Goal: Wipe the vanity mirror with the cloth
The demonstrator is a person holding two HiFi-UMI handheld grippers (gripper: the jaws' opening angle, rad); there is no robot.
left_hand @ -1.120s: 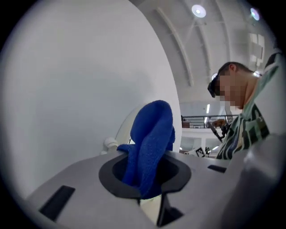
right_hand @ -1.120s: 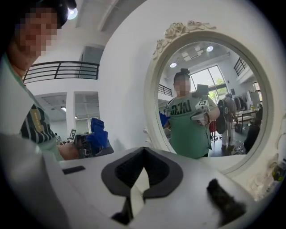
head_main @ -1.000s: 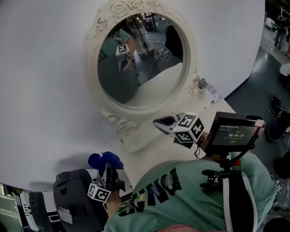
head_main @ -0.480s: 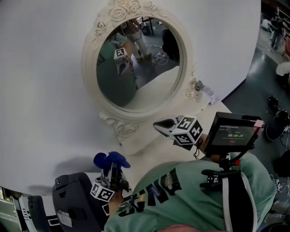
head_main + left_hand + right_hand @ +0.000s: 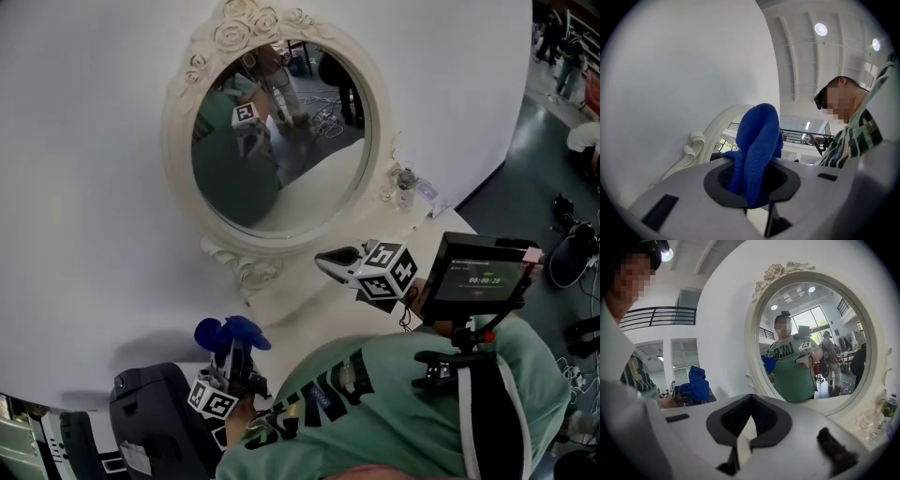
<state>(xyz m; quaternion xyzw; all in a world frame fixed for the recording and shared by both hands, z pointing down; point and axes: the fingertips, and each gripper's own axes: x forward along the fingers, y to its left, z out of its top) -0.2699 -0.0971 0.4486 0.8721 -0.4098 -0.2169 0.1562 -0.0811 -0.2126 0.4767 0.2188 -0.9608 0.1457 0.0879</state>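
At the far left, just beside our left gripper [image 5: 228,361], stands a black padded seat [image 5: 150,403]. That gripper's jaws are clamped together on the blue cloth [image 5: 232,331], which bunches up out of them; in its own view the cloth [image 5: 757,150] fills the space ahead and hides part of the mirror's white rim. The vanity mirror [image 5: 277,141] stands upright on the white table [image 5: 300,305], ahead of the left gripper and to its right, well apart from the cloth. Further right, our right gripper [image 5: 328,257] hovers near the mirror's lower rim without touching it, jaws closed on nothing, pointing at the glass [image 5: 811,343]. Beyond it to the right a small bottle [image 5: 405,186] stands beside the rim, and a dark screen [image 5: 473,277] sits just behind that gripper.
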